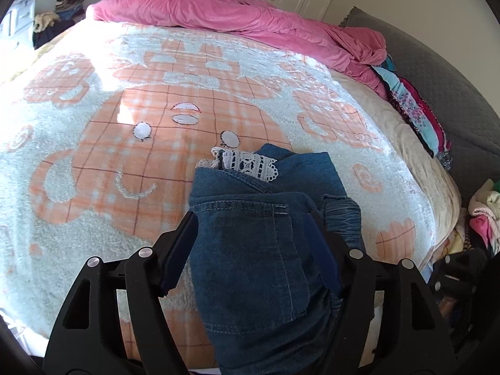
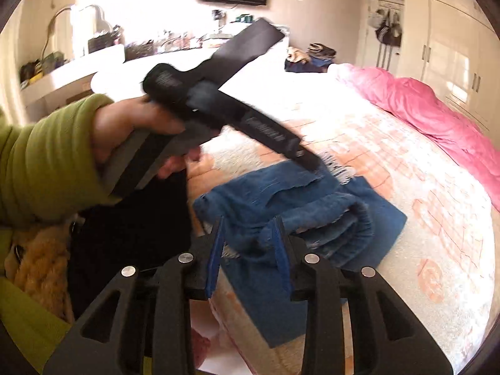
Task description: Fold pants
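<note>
Blue denim pants (image 1: 259,250) with a white lace trim (image 1: 247,162) lie bunched near the front edge of the bed. My left gripper (image 1: 253,222) straddles them with its jaws wide apart, the denim lying between the fingers, not pinched. In the right wrist view the pants (image 2: 300,212) lie crumpled on the bedspread. My right gripper (image 2: 250,231) has its jaws apart at the near edge of the denim, with cloth between the blue pads. The left gripper's body (image 2: 218,106), held by a hand in a green sleeve, reaches over the pants.
The bed carries an orange-and-white patterned blanket (image 1: 140,118) and a pink duvet (image 1: 234,22) at the far side. Folded colourful clothes (image 1: 412,112) lie along the right edge beside a grey headboard (image 1: 437,72). More clothes (image 1: 484,212) pile at the far right. White wardrobes (image 2: 453,56) stand behind.
</note>
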{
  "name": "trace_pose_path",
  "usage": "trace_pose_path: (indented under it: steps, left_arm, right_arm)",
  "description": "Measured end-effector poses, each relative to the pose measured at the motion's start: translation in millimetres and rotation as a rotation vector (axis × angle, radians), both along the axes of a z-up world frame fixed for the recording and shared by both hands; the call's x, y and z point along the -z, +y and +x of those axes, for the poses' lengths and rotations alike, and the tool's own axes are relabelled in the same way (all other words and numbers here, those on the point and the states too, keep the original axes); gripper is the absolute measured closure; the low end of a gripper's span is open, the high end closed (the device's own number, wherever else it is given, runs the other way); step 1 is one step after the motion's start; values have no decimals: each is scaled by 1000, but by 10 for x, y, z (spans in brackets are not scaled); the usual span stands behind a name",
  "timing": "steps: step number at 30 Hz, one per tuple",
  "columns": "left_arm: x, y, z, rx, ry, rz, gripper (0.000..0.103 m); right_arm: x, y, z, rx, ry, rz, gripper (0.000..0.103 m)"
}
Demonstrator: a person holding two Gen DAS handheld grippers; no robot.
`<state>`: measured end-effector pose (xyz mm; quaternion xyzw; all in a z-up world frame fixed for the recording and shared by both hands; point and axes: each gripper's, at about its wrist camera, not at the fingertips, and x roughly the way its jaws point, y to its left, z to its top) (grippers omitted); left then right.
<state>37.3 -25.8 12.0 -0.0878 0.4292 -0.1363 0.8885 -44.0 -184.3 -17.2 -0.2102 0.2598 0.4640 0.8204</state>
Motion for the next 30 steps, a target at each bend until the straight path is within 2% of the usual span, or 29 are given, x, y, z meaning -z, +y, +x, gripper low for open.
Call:
trace_pose_path:
  steps: [3,7,8,10,15,17,20,22,30]
  left_arm:
    - [20,22,-57,-14,1,30,40]
    - [139,60,-81,-31,34,55,38]
    - [180,67,-80,-33,47,54,38]
    - [263,83,-83,-37,70,45,38]
    - [275,73,-159,-45,69,28,37]
    - [214,79,-199,-51,55,28,37]
    - [119,69,-259,-52,31,30,33]
    - [60,54,-301,-49,15,33,32]
    - [-102,27,-387,-45,-23,49,28]
  right_arm:
    - [29,-31,146,28,18,-38,73]
    - [308,42,361,126,87,-144,73]
    - [368,23,415,146,113,-145,73]
    - [417,-19,457,153,150,-107,73]
    - [389,-88,334,148,150,-79,72]
    - [349,-160,275,139,144,-43,63]
    - [226,-279,180,144,96,-2,61]
    - [173,-353,115,162,78,28,56]
    - [-22,-576,95,248,46,91,42]
